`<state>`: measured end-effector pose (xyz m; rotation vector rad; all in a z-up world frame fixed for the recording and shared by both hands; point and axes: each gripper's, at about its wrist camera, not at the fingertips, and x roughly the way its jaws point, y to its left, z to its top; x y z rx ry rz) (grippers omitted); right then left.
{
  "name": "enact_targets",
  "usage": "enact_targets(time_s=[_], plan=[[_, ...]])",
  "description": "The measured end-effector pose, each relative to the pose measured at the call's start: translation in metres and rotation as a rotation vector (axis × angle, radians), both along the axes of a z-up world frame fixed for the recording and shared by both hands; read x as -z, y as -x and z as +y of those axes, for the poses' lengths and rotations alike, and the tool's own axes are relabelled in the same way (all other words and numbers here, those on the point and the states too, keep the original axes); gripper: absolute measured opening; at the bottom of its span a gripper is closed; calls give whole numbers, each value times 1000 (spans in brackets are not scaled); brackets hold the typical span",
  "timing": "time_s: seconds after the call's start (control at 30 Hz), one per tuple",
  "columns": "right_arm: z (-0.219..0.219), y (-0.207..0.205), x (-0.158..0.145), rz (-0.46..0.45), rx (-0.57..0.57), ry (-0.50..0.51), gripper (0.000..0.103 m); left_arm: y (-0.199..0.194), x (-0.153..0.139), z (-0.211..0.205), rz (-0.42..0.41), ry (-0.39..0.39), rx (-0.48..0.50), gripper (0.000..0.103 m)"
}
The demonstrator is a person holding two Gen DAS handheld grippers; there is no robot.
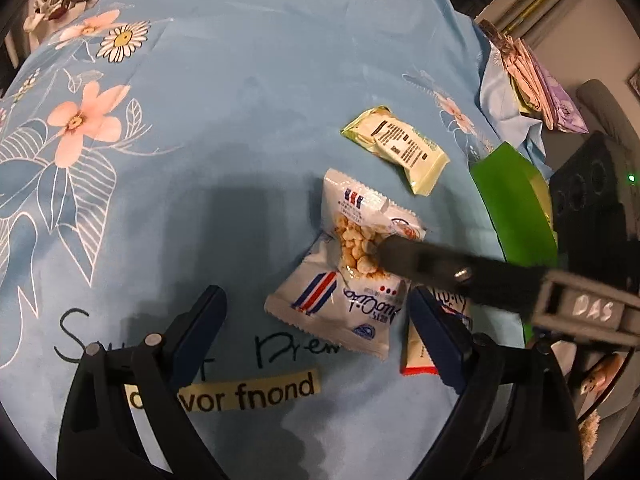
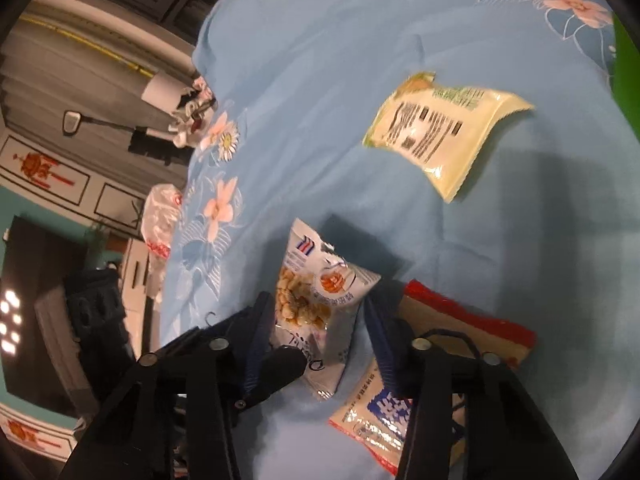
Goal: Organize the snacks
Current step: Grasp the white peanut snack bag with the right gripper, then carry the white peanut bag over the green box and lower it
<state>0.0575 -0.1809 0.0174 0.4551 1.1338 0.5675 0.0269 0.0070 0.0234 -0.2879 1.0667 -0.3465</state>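
A white snack packet with blue and red stripes (image 1: 348,264) lies on the blue flowered cloth (image 1: 240,100). My right gripper (image 2: 320,320) straddles this packet (image 2: 316,304), jaws apart on either side; its finger reaches in from the right in the left wrist view (image 1: 404,256). My left gripper (image 1: 316,320) is open, low over the cloth, with the packet just ahead of its right finger. A pale green packet (image 1: 400,148) lies further back, also in the right wrist view (image 2: 444,132). A red-edged packet (image 1: 420,356) lies under the left gripper's right finger, also in the right wrist view (image 2: 460,332).
A green container (image 1: 516,208) stands at the cloth's right edge. Folded pink and purple bags (image 1: 540,84) lie at the back right. A black speaker (image 1: 588,188) stands right of the container. Room furniture and a dark screen (image 2: 36,312) lie beyond the cloth's left edge.
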Motion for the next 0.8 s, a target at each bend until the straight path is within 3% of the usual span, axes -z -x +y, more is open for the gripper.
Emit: enact_targets(time_s=[0.07,0.13,0.17,0.43,0.8], plan=[[2,-1,5,14,-5,-17,45,-2,2,-2,-3,-1,12,91],[5,-2,7,10,-10,-17,41,0,2,-5,-23,1,28,81],[5,-1,8,2,-15,-21,40,-1,2,-6,-25,12,32,70],[4,5,2,-40,-10,-41,37,4,-3,-7,-53,22,21,63],[-8,20,-46,-171,-20,-94,37,18,-51,-29,-222,3,32,57]])
